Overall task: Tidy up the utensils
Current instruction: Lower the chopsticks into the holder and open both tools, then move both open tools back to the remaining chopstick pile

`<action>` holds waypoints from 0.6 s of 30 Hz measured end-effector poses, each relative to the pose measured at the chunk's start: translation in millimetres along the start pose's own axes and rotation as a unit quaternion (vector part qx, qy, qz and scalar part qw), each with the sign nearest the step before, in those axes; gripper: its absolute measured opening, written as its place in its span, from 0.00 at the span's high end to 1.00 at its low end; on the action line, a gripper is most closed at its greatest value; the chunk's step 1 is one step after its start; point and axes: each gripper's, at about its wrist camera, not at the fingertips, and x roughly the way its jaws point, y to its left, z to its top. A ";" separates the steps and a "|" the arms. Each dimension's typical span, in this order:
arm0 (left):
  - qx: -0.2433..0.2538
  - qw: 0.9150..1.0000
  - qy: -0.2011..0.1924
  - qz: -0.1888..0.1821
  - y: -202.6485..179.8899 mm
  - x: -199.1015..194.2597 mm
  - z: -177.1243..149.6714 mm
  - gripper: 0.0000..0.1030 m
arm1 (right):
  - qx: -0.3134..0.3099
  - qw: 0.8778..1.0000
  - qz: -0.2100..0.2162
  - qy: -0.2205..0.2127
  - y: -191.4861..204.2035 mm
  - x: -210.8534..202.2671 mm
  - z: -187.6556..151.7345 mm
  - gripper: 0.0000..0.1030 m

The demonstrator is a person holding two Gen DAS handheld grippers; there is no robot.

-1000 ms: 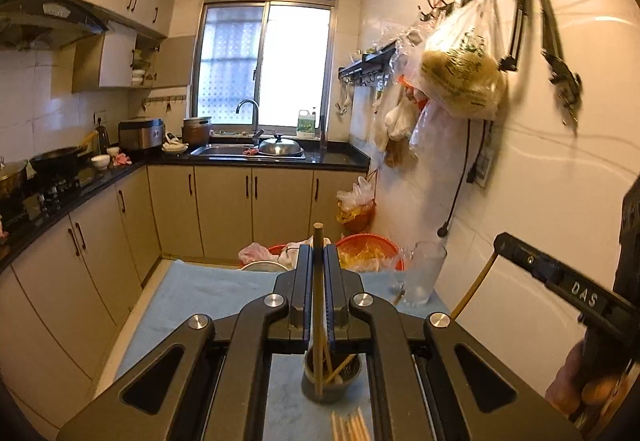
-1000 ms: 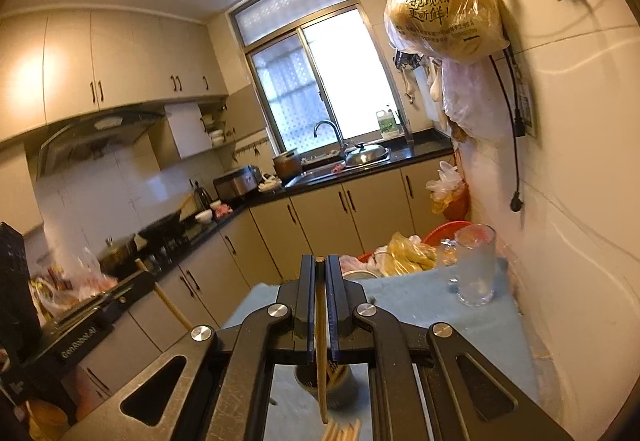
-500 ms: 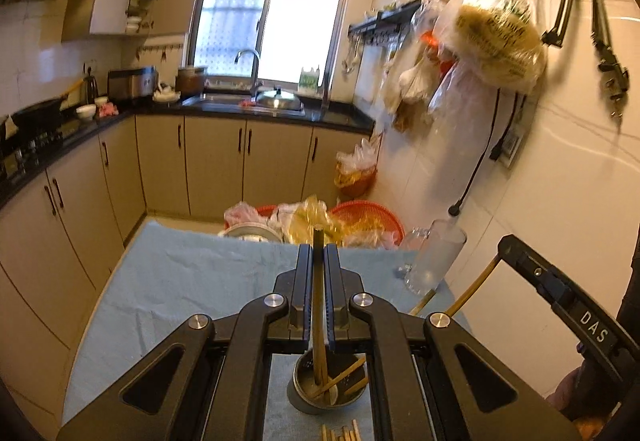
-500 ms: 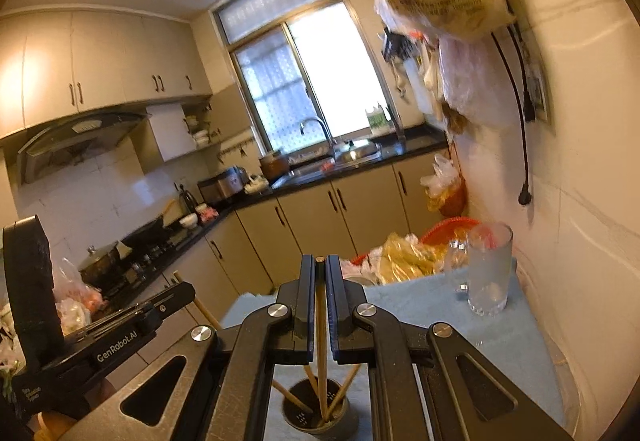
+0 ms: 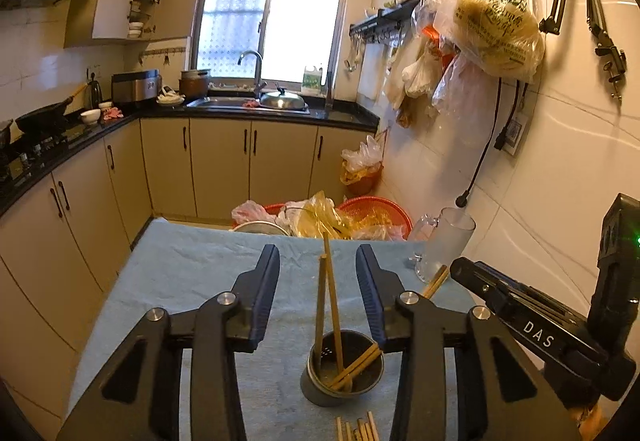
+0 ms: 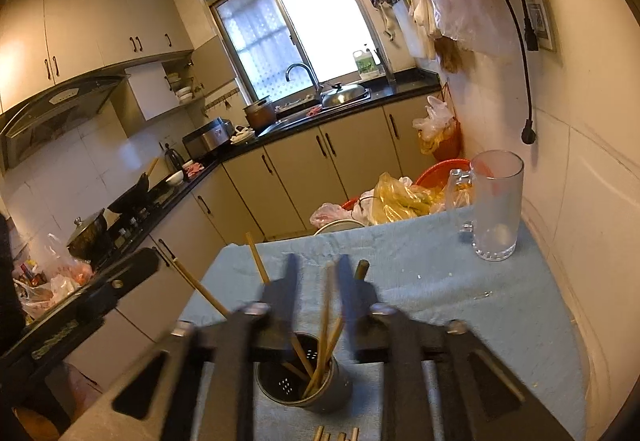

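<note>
A dark metal utensil holder (image 5: 342, 369) stands on the blue cloth with several wooden chopsticks (image 5: 326, 297) leaning in it. My left gripper (image 5: 317, 253) hovers just behind and above it. Its jaws are opening, and two chopsticks stand free between them, touching neither pad. In the right wrist view the same holder (image 6: 304, 377) sits under my right gripper (image 6: 318, 265), which is motion-blurred. Its jaws are also opening, with a chopstick (image 6: 328, 305) loose between them. More loose chopsticks (image 5: 358, 429) lie on the cloth in front of the holder. Each gripper shows at the edge of the other's view.
A frosted glass mug (image 6: 494, 205) stands on the blue-covered table (image 5: 192, 273) near the tiled right wall. Red baskets with plastic bags (image 5: 376, 209) sit beyond the table's far edge. Kitchen cabinets and counter run along the left and back.
Both grippers were shut on one chopstick each; now both have opened and the chopsticks stand in the holder. Both hands have come down toward the holder.
</note>
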 end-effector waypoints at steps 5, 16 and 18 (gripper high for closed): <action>-0.003 1.000 -0.018 0.014 4.1 -30.7 -0.5 0.61 | -0.006 1.000 -0.002 -0.005 3.1 -19.9 -0.1 0.61; 0.006 0.998 -0.053 0.043 10.8 -112.6 -32.7 0.41 | -0.022 1.000 -0.018 -0.006 5.0 -101.6 -19.6 0.49; -0.001 0.998 -0.041 0.042 14.3 -120.5 -44.7 0.41 | -0.025 0.999 -0.021 0.009 3.1 -114.7 -30.9 0.48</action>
